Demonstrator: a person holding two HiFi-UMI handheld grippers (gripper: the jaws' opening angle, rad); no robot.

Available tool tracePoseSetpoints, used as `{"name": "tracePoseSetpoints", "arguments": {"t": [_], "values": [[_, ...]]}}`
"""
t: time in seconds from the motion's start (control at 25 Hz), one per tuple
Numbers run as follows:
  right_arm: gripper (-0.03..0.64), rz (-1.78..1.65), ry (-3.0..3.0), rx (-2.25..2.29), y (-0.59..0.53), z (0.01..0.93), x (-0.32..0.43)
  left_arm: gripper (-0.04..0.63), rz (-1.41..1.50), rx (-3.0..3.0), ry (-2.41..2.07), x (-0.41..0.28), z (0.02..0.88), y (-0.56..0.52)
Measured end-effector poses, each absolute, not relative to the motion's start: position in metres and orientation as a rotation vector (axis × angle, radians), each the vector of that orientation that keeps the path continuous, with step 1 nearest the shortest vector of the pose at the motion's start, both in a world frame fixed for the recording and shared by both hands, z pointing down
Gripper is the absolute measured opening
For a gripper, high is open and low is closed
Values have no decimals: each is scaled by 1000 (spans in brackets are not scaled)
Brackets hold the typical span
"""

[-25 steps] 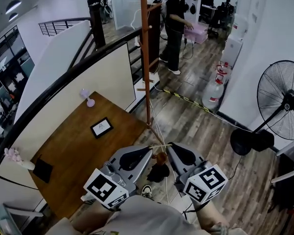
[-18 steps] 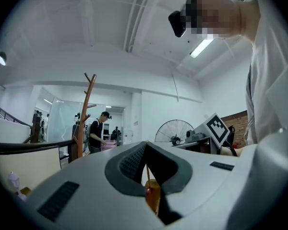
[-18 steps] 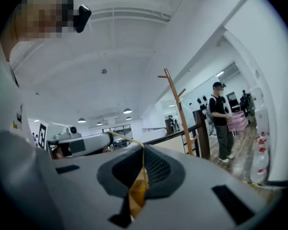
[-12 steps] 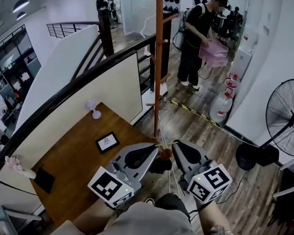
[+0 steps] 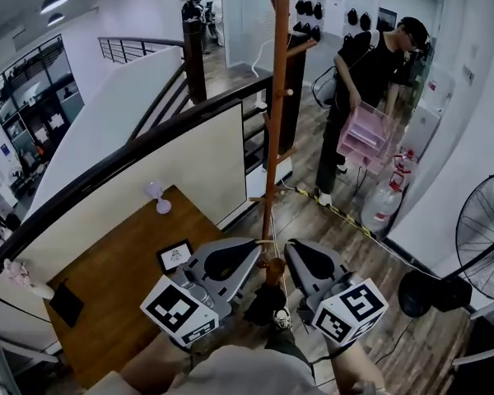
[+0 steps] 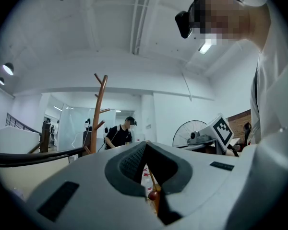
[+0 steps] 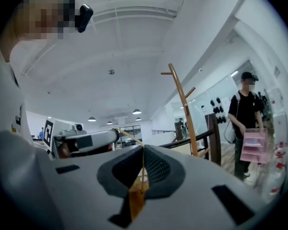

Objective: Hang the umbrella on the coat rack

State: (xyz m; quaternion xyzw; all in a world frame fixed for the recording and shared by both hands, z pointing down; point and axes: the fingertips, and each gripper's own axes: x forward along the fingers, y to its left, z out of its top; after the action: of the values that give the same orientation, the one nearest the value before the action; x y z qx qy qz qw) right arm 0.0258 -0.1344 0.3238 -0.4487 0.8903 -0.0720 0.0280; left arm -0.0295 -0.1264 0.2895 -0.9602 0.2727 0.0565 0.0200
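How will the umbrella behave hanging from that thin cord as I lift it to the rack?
Likely floppy: the cord loop is thin, pinched by the left gripper and right gripper. The umbrella dangles below it, so it will probably swing. Folded and compact, it looks light.

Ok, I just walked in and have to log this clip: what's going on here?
A person holds a gripper in each hand. The left gripper and right gripper are both shut on the yellowish cord of a dark folded umbrella, which hangs between them. The wooden coat rack stands just ahead, and the umbrella is not yet on a peg. Further back, someone in black carries pink trays.
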Motion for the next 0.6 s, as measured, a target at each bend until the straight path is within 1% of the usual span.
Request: {"name": "tracePoseSetpoints", "arguments": {"t": [0.32,0.6], "values": [[8,-249,2852,-1168,-204,322,54,0,181,-2952,995,3,289,-201],[8,-268,2876,-990,-274,303,73,0,204,-2891,1125,18,273,-263]]}}
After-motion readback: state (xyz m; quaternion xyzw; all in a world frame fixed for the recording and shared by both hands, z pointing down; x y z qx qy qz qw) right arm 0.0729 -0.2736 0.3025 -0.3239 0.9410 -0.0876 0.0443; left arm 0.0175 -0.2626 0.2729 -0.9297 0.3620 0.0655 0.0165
